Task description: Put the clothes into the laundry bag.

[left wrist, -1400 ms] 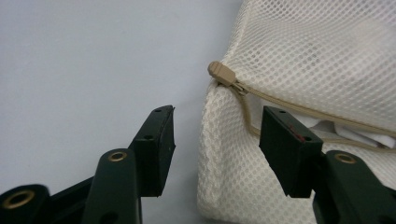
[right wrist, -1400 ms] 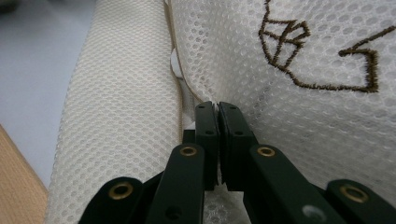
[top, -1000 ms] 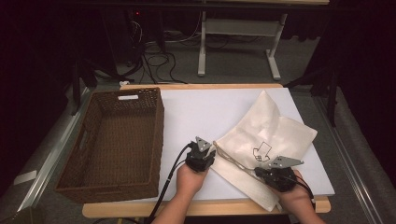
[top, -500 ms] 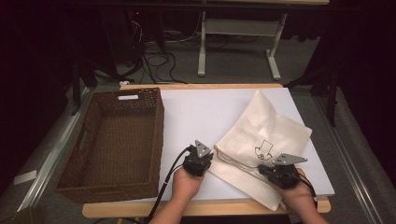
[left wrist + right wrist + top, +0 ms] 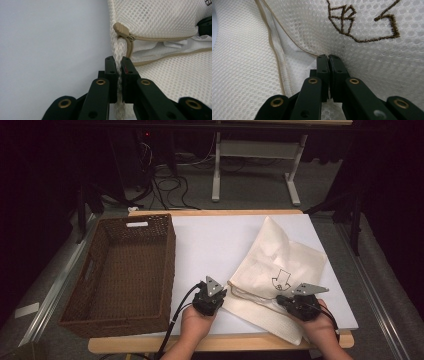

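A cream mesh bag (image 5: 285, 260) with a brown embroidered mark (image 5: 362, 22) lies on the right of the white table top (image 5: 215, 235). At the bag's near left corner, my left gripper (image 5: 219, 290) is shut on the white cord (image 5: 117, 48) that hangs from the tan zipper pull (image 5: 121, 30). The zipper beside it stands partly open. My right gripper (image 5: 282, 300) rests on the bag's near part. In its own view the right gripper (image 5: 328, 58) is shut on a fold of mesh (image 5: 372, 57) next to the tan zipper line (image 5: 274, 47).
An empty brown wicker basket (image 5: 172, 265) stands on the left of the table, close to my left hand. Bare white surface lies between basket and bag. The table's near wooden edge (image 5: 225, 342) runs just under both hands.
My left gripper has drawn a little toward the near edge, bringing the bag's corner with it. The right gripper has shifted slightly to the right on the bag.
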Demonstrator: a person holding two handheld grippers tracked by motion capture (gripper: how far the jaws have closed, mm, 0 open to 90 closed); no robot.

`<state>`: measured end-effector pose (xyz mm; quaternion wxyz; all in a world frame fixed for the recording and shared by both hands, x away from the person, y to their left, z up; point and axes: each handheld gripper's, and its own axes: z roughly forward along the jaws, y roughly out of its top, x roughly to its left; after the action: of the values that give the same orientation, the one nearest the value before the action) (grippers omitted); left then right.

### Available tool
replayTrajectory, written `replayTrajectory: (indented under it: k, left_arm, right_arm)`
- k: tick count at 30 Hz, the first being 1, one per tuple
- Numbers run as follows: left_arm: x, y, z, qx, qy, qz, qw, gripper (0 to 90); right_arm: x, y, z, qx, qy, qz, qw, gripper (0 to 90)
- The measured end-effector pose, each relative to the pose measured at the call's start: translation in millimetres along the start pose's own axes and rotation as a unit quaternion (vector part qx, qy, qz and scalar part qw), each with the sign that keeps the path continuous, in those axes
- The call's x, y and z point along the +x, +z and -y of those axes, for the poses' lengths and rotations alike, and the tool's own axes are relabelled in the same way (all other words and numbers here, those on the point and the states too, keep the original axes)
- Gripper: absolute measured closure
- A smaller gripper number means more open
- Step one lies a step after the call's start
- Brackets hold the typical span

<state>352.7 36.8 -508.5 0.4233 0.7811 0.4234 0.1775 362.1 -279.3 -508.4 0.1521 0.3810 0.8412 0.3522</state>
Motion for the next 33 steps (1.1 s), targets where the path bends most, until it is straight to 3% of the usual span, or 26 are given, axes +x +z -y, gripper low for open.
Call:
replayTrajectory:
  k: [21, 33]
  left_arm:
    - [-2.9, -8.7, 6.2, 0.004, 0.006, -0.005, 1.0000, 85.9]
    - [-7.0, -28.7, 18.0, 0.012, 0.009, -0.007, 0.9999, 86.0]
  right_arm:
    - [-0.9, 3.6, -3.0, -0.001, -0.002, -0.004, 1.0000, 88.3]
    - [-2.7, 17.5, -15.9, -0.003, -0.012, -0.003, 0.9999, 88.2]
